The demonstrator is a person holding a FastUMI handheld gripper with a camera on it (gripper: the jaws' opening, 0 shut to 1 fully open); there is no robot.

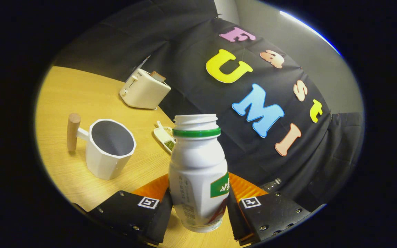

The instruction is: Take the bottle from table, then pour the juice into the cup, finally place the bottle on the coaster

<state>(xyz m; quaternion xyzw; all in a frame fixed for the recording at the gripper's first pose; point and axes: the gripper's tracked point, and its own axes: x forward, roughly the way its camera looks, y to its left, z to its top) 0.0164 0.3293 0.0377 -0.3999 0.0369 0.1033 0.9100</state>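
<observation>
White plastic bottle (198, 172) sits clamped between the fingers of the gripper (198, 210), orange coaster (153, 188) just behind it. Its long axis is near upright, open mouth up. Pouring well likely means carrying it over the cup (110, 148), then tipping slowly

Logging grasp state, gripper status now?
Gripper: shut on the bottle, one finger pressing each side, cap off.
</observation>
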